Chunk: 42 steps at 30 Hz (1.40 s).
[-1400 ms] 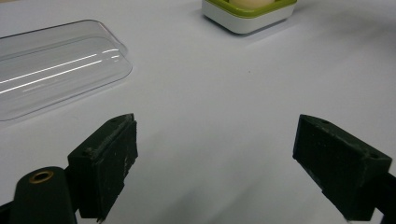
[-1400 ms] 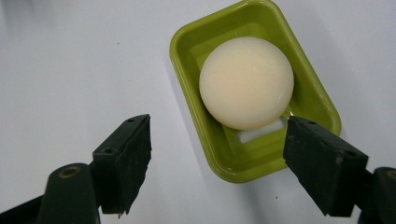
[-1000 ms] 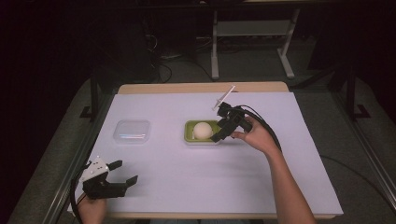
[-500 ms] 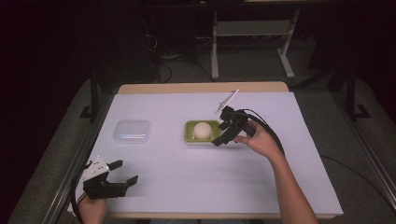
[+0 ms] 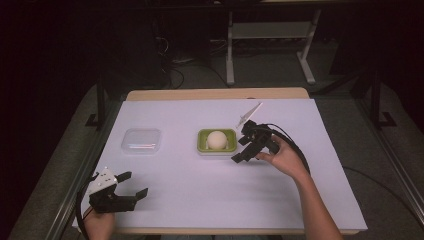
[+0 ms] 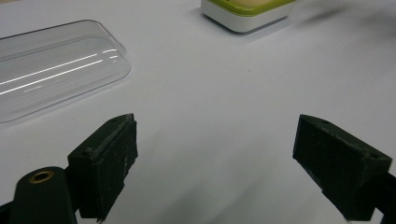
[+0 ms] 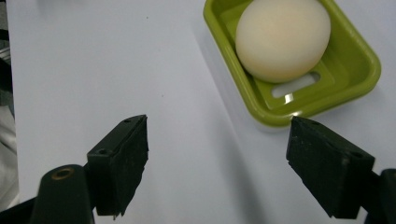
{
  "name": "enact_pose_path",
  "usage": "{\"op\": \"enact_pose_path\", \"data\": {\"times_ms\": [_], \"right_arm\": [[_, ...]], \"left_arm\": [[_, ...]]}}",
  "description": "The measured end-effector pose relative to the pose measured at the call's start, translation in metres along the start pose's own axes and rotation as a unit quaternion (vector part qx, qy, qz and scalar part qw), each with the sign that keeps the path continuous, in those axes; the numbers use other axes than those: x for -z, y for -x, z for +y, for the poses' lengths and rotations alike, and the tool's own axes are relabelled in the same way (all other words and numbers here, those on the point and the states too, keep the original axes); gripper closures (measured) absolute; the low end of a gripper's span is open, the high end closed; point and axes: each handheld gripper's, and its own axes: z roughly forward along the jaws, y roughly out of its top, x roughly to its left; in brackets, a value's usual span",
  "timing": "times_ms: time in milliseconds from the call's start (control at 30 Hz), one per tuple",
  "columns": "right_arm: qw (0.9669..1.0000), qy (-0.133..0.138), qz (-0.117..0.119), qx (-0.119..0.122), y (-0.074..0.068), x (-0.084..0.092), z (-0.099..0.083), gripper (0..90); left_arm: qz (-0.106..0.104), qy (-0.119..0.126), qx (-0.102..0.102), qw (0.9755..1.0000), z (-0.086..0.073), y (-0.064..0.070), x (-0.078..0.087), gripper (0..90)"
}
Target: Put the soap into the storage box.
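Right gripper hovered just right of the green tray, jaws spread wide and empty; in the right gripper view the tray sat just beyond the far jaw, its near corner between the two jaws' line of sight, nothing between jaws and tray but bare white table cover. The pale round ball lay inside the tray, resting over a slot in the tray floor. Left gripper was held at the near left corner of the table, well apart from the tray, jaws wide open and holding nothing. A clear plastic lid lay flat on the cover to the left of the tray, separate from it; in the left gripper view it lay far-left of the jaws, with the tray's white base and green rim at the far edge. A small white stick-like item lay on the table just beyond the right gripper, too small to identify. Metal stand legs stood on the floor beyond the table. No brand, label or writing could be read on any item
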Motion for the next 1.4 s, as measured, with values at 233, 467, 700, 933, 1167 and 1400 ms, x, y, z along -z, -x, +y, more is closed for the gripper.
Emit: {"op": "enact_pose_path", "data": {"times_ms": [233,467,700,933,1167,1400], "right_arm": [[1.0,0.003,-0.004,-0.004,-0.004,0.002,-0.013,20.6],[0.9997,0.008,-0.013,-0.017,-0.007,0.005,-0.028,20.5],[0.9996,0.011,-0.012,-0.023,-0.01,0.009,-0.039,21.2],[0.9993,0.012,-0.021,-0.03,-0.013,0.012,-0.052,21.6],[0.9988,0.013,-0.026,-0.039,-0.018,0.015,-0.062,21.3],[0.9987,0.016,-0.027,-0.04,-0.023,0.015,-0.073,21.4]], "left_arm": [[0.0,-0.001,0.001,1.0,0.0,0.0,0.0,13.0],[0.0,-0.001,0.001,1.0,0.0,0.0,-0.001,13.0],[0.0,-0.002,-0.001,1.0,0.0,0.0,-0.001,13.0],[0.0,-0.002,-0.001,1.0,0.0,0.0,-0.002,13.0],[0.0,-0.003,-0.002,1.0,0.0,0.001,-0.002,13.0],[-0.001,-0.001,-0.002,1.0,0.0,0.0,-0.002,13.0]]}}
